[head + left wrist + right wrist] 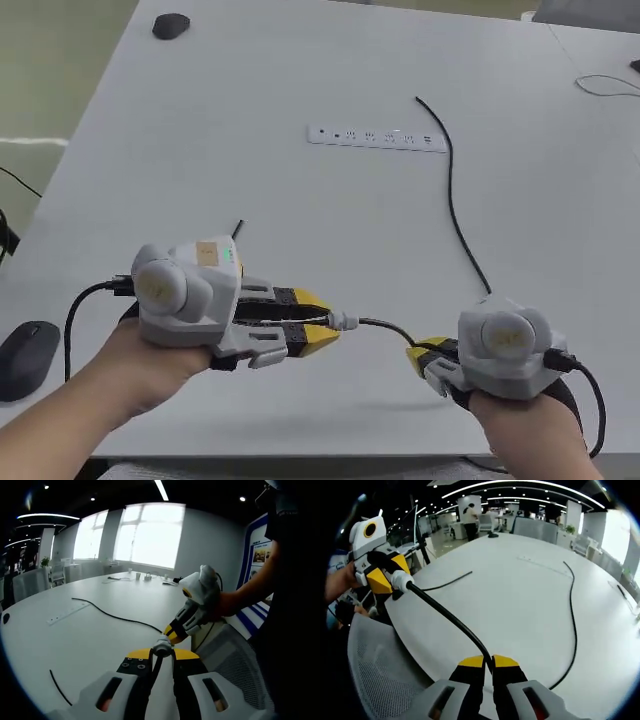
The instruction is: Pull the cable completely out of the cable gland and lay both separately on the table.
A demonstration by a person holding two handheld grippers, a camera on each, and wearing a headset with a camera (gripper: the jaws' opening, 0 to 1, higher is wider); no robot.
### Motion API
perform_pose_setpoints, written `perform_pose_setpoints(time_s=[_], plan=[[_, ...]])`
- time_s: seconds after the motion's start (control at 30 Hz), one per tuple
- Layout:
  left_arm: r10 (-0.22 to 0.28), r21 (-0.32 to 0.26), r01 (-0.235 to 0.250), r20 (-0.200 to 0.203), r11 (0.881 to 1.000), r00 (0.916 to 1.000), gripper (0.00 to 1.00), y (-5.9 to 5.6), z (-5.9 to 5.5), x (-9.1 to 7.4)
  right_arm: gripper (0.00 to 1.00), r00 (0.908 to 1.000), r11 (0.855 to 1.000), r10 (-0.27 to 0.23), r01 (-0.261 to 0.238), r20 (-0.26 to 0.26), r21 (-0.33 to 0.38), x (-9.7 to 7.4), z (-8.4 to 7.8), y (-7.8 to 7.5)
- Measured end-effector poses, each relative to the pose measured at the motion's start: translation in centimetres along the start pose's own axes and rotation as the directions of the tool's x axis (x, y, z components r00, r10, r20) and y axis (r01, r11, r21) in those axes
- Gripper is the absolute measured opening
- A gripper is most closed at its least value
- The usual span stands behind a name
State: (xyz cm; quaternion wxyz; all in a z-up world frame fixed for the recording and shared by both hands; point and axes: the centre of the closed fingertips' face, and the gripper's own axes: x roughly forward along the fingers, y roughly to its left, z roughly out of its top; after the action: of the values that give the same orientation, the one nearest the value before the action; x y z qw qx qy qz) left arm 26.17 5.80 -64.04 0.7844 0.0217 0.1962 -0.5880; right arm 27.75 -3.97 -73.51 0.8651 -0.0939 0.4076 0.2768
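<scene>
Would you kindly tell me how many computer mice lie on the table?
2. One computer mouse lies at the far left of the table; the other mouse lies at the near left edge. A dark thing cut off at the right edge may be another.

Counter: broad pale grey matte counter [250,200] with a rounded edge, evenly lit.
Floor: pale greenish floor [50,70] beyond the counter's left edge.
Windows: row of tall bright windows [145,540] set in a white wall.
Wall: blue display panel [257,565] to the right of the windows.
Ceiling: dark, with a long white light strip [161,489] and small round spotlights [242,499].
Chair: grey mesh office chair [375,670] just beside the counter's near edge.
</scene>
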Motion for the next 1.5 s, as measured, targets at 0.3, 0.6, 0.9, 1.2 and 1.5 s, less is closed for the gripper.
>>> perform_pose_setpoints(time_s=[0.3, 0.6, 0.9, 1.2, 1.5], plan=[[0.011, -0.003, -0.011, 0.001, 1.000, 0.9999, 0.15, 0.2, -0.1, -0.2, 0.01, 0.9995, 1.000, -0.005, 0.006, 0.030, -0.022, -0.3, 0.4, -0.2], [0.021, -0.003, -0.021, 0.005, 1.000, 0.9998, 0.15, 0.4, 0.0, -0.4, 0.02, 0.9987, 0.998, -0.003, 0.006, 0.051, -0.067, -0.8, 0.5, 0.0], [0.034, -0.006, -0.034, 0.006, 0.999, 0.9994, 0.15, 0.8, 0.1, -0.7, 0.04, 0.9969, 0.997, -0.004, 0.010, 0.079, -0.077, -1.2, 1.2, -0.1], [0.027, 0.010, -0.027, -0.008, 1.000, 0.9996, 0.15, 0.7, 0.0, -0.8, 0.19, 0.9894, 0.984, 0.036, -0.011, 0.141, -0.177, -2.8, 3.6, 2.0], [0.017, 0.030, -0.016, -0.018, 0.999, 0.9997, 0.15, 0.7, -0.1, -0.6, 0.21, 0.9790, 0.942, 0.105, -0.042, 0.175, -0.333, -2.9, 7.0, 6.2]])
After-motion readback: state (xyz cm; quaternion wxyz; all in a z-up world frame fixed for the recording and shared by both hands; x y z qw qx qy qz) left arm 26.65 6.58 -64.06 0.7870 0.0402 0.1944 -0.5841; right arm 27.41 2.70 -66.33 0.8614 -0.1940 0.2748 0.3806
